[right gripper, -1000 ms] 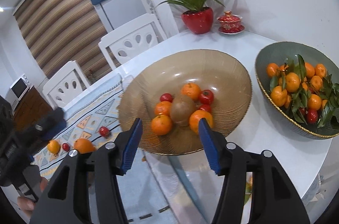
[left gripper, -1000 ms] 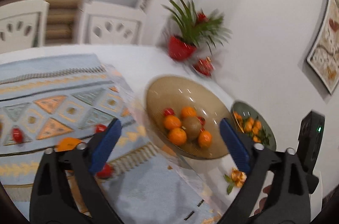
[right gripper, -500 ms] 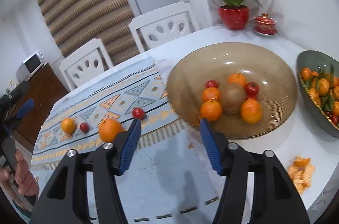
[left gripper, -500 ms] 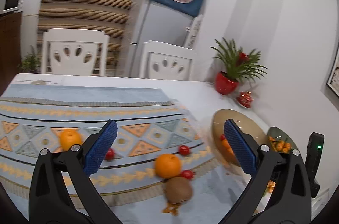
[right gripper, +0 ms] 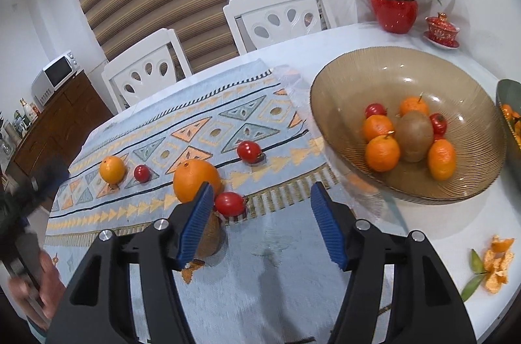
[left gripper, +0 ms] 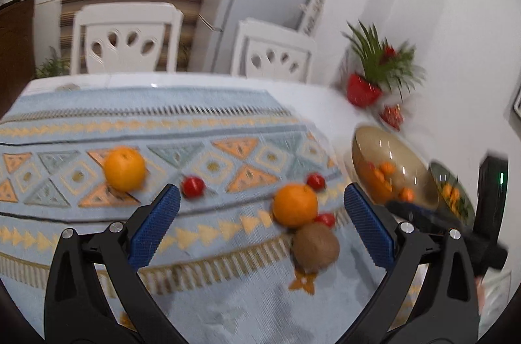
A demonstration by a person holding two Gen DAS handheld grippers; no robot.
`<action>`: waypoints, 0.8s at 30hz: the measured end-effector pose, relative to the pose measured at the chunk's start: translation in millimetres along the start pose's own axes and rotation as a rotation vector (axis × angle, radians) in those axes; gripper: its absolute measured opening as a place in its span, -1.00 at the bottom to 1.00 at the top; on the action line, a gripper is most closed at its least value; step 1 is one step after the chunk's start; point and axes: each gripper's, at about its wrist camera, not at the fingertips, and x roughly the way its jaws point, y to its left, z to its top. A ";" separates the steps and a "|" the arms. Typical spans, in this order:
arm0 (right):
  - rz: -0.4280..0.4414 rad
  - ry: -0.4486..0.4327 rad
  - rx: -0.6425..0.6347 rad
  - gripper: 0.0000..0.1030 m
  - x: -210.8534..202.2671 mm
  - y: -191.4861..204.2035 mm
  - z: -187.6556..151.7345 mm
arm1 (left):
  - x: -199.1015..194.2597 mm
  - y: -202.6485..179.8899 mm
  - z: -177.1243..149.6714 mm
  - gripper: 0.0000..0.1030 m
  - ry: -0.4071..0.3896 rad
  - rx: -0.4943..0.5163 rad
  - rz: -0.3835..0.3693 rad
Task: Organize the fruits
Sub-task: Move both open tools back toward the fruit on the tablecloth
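On the patterned runner (left gripper: 202,129) lie a big orange (left gripper: 294,205), a kiwi (left gripper: 316,243), a smaller orange (left gripper: 124,168) and small red fruits (left gripper: 193,186). My left gripper (left gripper: 262,222) hovers open above the runner, the big orange and kiwi just inside its right finger. My right gripper (right gripper: 260,222) is open too; its left finger partly hides the kiwi (right gripper: 213,235), with the big orange (right gripper: 196,180) and a red fruit (right gripper: 229,203) beyond it. The amber glass bowl (right gripper: 407,73) at right holds oranges, a kiwi and red fruits.
A green bowl (right gripper: 508,103) of mandarins sits at the far right edge. Orange peel (right gripper: 496,265) lies on the white table near the front right. A red potted plant (right gripper: 394,8) and red lidded cup (right gripper: 441,28) stand at the back. White chairs (right gripper: 276,15) line the far side.
Both grippers have swung left, away from the amber bowl and over the runner. The loose oranges, kiwi and red fruits now sit close ahead. Both stay open.
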 end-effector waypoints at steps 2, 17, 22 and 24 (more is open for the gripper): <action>0.001 0.012 0.003 0.20 7.4 0.4 1.8 | 12.9 -8.8 -10.7 0.94 0.049 0.030 -0.017; 0.052 0.124 0.059 0.12 53.2 -11.5 -3.2 | 96.7 -60.8 -59.1 0.92 0.288 0.140 0.011; 0.060 0.145 0.049 0.12 63.7 -9.0 -4.4 | 98.7 -42.8 -59.7 0.74 0.320 0.090 -0.021; 0.066 0.152 0.039 0.12 66.6 -6.1 -4.9 | 95.3 -32.9 -58.9 0.69 0.324 0.051 -0.065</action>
